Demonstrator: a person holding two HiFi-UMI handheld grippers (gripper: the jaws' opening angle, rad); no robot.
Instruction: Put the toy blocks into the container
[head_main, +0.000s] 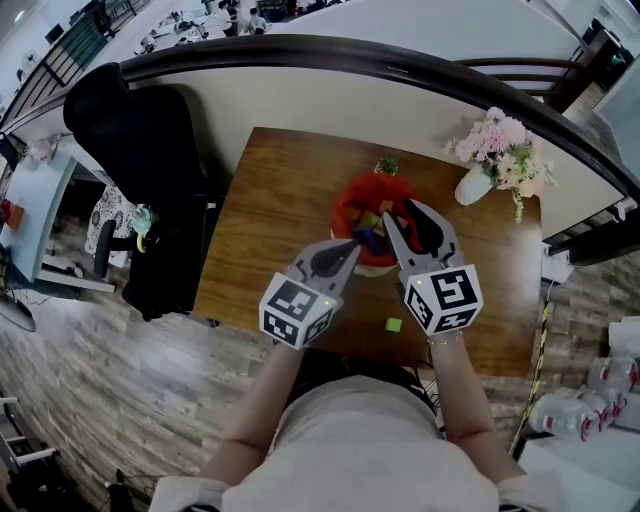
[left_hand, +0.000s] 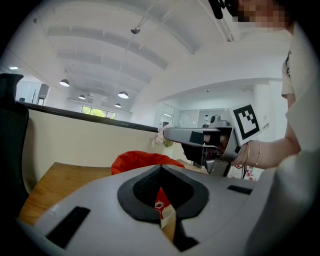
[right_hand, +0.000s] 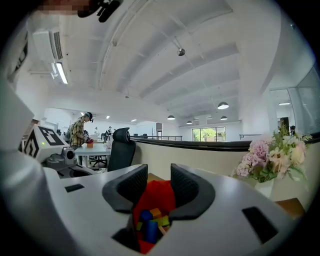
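A red container (head_main: 345, 203) sits on the brown table (head_main: 265, 225). It has toy blocks (head_main: 372, 230) inside - blue, green, orange and yellow ones.

One more block, a small green block (head_main: 393, 325), lies alone on the table. It is near the person's side, well apart from the container.

Both tools hang over the container's near edge, side by side. The left gripper (head_main: 352, 243) has its jaws closed together, and I see nothing held in them. In the left gripper view, only a thin strip of red shows below the tips.

The right gripper (head_main: 400, 220) has its jaws apart - it holds nothing. In the right gripper view, the container and the blocks show through the gap, lower down and past the jaws.

A white vase with pink flowers (head_main: 478, 183) stands at the table's far right corner.
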